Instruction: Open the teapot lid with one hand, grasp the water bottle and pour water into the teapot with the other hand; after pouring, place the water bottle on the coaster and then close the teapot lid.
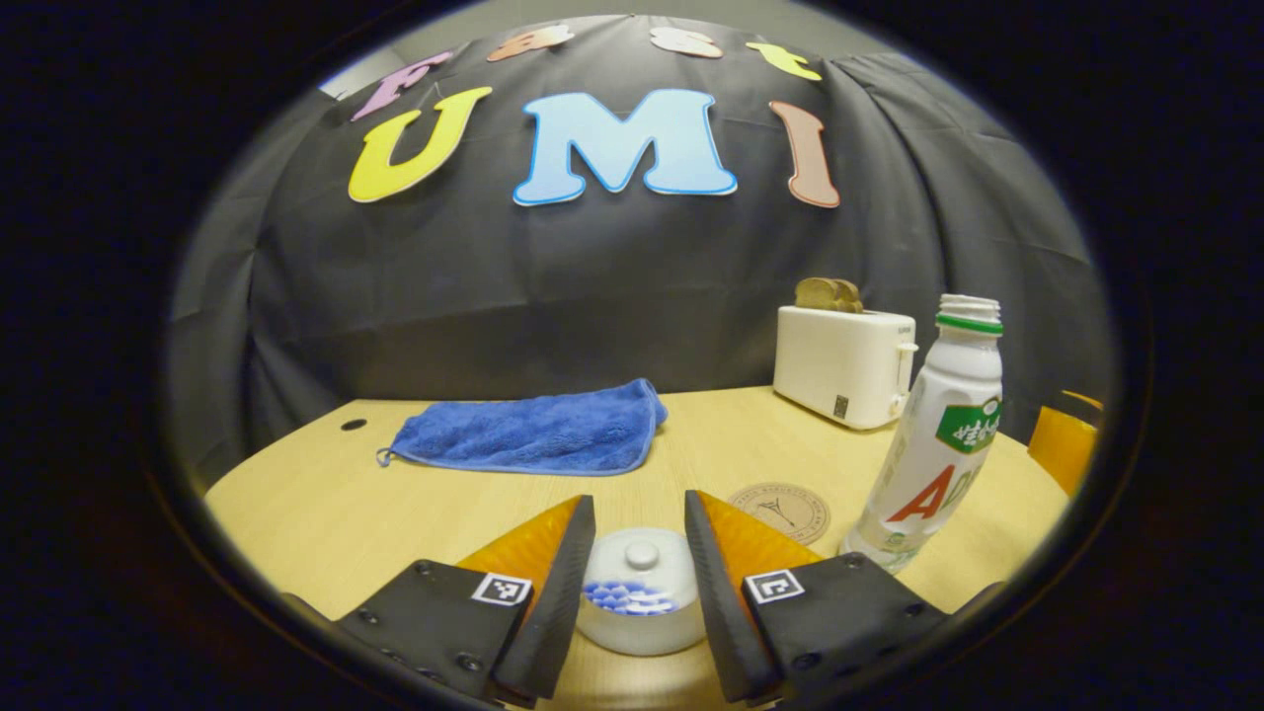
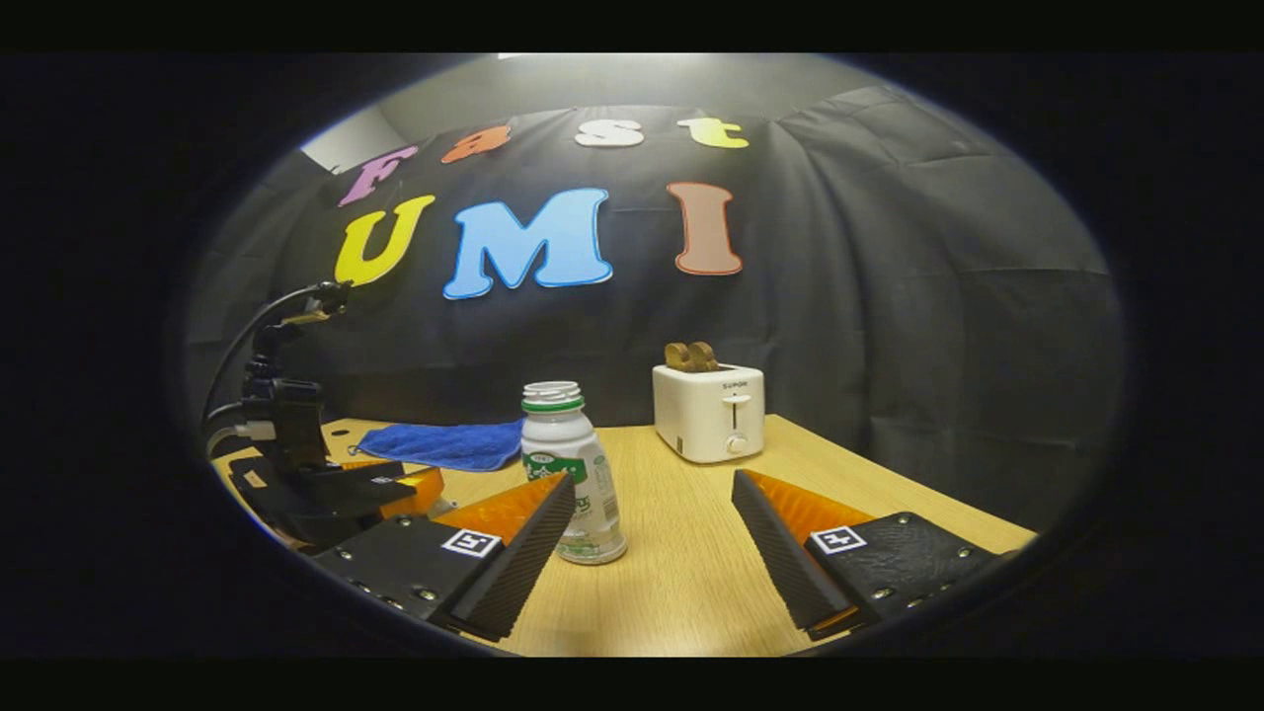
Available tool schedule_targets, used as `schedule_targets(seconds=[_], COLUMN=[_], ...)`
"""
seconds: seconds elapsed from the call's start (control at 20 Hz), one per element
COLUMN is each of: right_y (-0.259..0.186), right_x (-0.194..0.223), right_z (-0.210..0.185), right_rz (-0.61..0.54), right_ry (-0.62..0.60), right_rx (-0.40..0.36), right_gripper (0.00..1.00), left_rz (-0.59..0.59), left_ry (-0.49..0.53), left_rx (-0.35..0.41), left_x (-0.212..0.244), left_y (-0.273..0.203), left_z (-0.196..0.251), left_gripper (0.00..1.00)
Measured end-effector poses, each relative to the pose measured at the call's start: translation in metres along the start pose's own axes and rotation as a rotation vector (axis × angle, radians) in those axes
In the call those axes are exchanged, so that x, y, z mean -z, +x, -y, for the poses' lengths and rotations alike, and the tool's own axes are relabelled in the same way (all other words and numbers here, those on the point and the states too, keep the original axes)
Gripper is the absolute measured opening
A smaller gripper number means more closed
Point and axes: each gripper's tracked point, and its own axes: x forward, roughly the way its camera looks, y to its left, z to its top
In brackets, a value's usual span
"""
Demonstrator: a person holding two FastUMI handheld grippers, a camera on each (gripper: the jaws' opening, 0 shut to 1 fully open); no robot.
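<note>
In the left gripper view a white teapot (image 1: 642, 595) with a blue pattern and a knobbed lid sits low between my left gripper's fingers. The left gripper (image 1: 640, 498) is open, its fingers standing either side of the pot, apart from the knob. A white water bottle (image 1: 938, 444) with a green neck ring and no cap stands upright to the right, just beside a round brown coaster (image 1: 780, 512). In the right gripper view my right gripper (image 2: 653, 477) is open, with the bottle (image 2: 573, 474) ahead by its left finger. The left gripper (image 2: 326, 489) shows at the far left.
A white toaster (image 1: 844, 365) (image 2: 709, 410) holding bread stands at the back of the wooden table (image 1: 326, 513). A blue cloth (image 1: 533, 430) (image 2: 444, 444) lies at the back left. An orange object (image 1: 1062, 444) shows at the right edge.
</note>
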Motion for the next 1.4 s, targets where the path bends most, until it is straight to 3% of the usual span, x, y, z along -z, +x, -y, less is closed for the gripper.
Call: schedule_targets(seconds=[0.15,0.3,0.35,0.4,0.45,0.65,0.7,0.75,0.8,0.95,1.05,1.1,1.15,1.35,1.4], right_y=[0.002,0.003,0.003,0.003,0.003,0.003,0.003,0.004,0.003,0.003,0.004,0.004,0.005,0.011,0.013], right_x=[0.003,0.003,0.004,0.004,0.005,0.008,0.009,0.01,0.01,0.01,0.009,0.009,0.009,0.01,0.01], right_z=[0.0,-0.001,-0.001,-0.002,-0.002,-0.003,-0.004,-0.004,-0.005,-0.008,-0.01,-0.012,-0.014,-0.024,-0.028], right_rz=[-0.006,-0.008,-0.009,-0.01,-0.011,-0.022,-0.024,-0.026,-0.026,-0.022,-0.02,-0.02,-0.02,-0.024,-0.024], right_ry=[0.007,0.01,0.011,0.012,0.012,0.016,0.019,0.023,0.025,0.02,0.01,0.006,0.001,-0.036,-0.04], right_rx=[-0.001,-0.005,-0.006,-0.008,-0.01,-0.018,-0.021,-0.025,-0.029,-0.043,-0.052,-0.058,-0.064,-0.093,-0.104], right_gripper=[0.98,0.98,0.98,0.98,0.98,0.98,0.98,0.98,0.98,0.98,0.98,0.98,0.98,0.98,0.98], left_rz=[0.01,0.023,0.026,0.025,0.026,0.03,0.032,0.036,0.037,0.049,0.064,0.073,0.079,0.104,0.106], left_ry=[0.005,0.007,0.011,0.015,0.016,0.016,0.007,0.002,-0.003,-0.033,-0.045,-0.052,-0.06,-0.094,-0.091], left_rx=[-0.004,-0.018,-0.018,-0.01,-0.006,-0.001,0.002,0.004,0.009,0.026,0.036,0.039,0.045,0.058,0.055], left_x=[0.0,-0.002,-0.002,-0.002,-0.003,-0.005,-0.004,-0.007,-0.006,-0.011,-0.018,-0.021,-0.025,-0.04,-0.042], left_y=[0.0,0.002,0.003,0.002,0.002,0.0,0.0,0.0,0.001,0.0,-0.004,-0.006,-0.008,-0.024,-0.027], left_z=[-0.001,-0.004,-0.003,-0.001,0.001,0.0,0.0,0.0,0.0,0.0,0.0,0.0,-0.001,-0.009,-0.013], left_gripper=[0.63,0.52,0.34,0.28,0.29,0.16,0.2,0.13,0.17,0.13,0.17,0.12,0.17,0.17,0.13])
